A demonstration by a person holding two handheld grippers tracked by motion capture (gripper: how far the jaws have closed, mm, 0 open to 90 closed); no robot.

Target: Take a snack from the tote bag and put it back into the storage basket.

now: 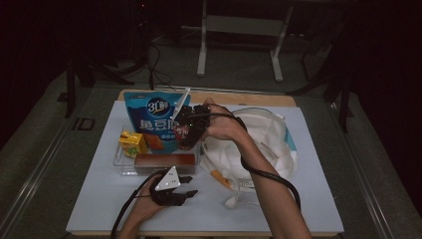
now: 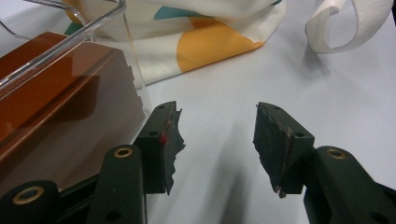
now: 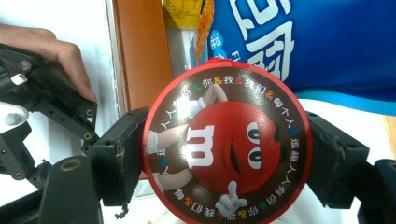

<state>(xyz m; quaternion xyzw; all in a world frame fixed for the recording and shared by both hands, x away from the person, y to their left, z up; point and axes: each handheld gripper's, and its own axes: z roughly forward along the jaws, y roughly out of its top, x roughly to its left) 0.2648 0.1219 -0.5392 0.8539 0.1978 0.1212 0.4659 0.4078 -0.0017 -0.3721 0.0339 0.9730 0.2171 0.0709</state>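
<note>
R tongs (image 3: 226,154) are clamped on a round M&M's tub (image 3: 227,142), jaws pressing its rim from either side, lid face toward the camera. In the high view the tub (image 1: 183,133) hangs just above the clear tray (image 1: 122,167), over its right end, in front of the blue snack bag (image 1: 149,117) that stands in the tray. L tongs (image 2: 217,135) stand apart w/ nothing between them, resting low on the worktop (image 1: 89,199) just in front of the tray, beside its near wall.

Risks, as I judge them:
- Grip is on a smooth curved rim w/ worn pads; the tub could rotate or squirt out and drop onto the brown box (image 1: 165,161) in the tray.
- Tray is crowded: blue bag, yellow carton (image 1: 132,142), brown box. Lowering the tub w/o a free slot may jam it on the box or leave it tilted on the tray wall.
- R hand is tight against the blue bag; a nudge could tip the bag over the tray's far side.
- Tray is light and clear plastic; a push down at its right end may shift it toward the white tote (image 1: 268,139) just right of it. L tongs aren't bracing it.
</note>
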